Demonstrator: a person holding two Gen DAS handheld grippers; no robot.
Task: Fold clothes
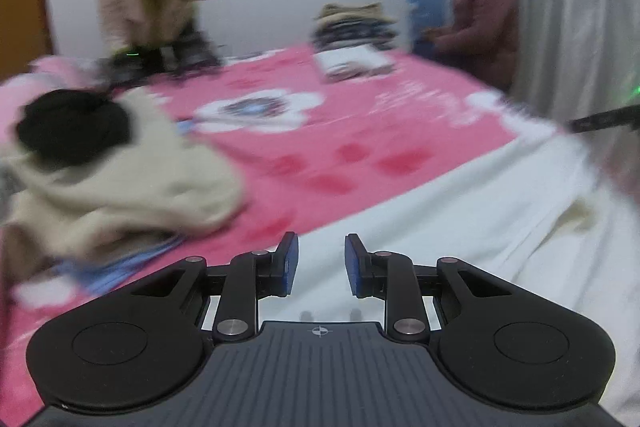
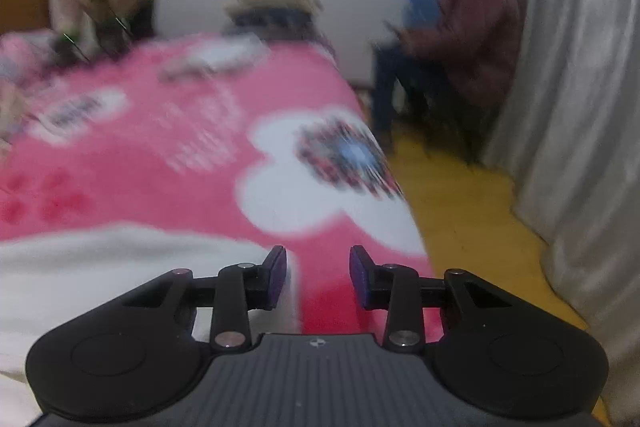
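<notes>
**Between garments, reaching for the next**

Both my sets of fingers stand spread with nothing between them: left gripper [image 1: 321, 263] over the white sheet [image 1: 460, 227], right gripper [image 2: 318, 275] at the pink blanket's [image 2: 160, 155] edge. I judge I'm between pieces. The cream garment [image 1: 132, 187] lies ahead-left of my left fingers, apart; next I must reach and pinch its edge.

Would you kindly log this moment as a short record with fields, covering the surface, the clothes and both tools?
surface: pink flowered blanket on a bed
garment nearest: white cloth spread below both tools
unfolded pile: cream fleece garment with a black piece on it, at left
folded stack: dark and beige clothes at the far edge
left tool: open, nothing between its pads
right tool: open, holding nothing
picture quality: blurred
</notes>
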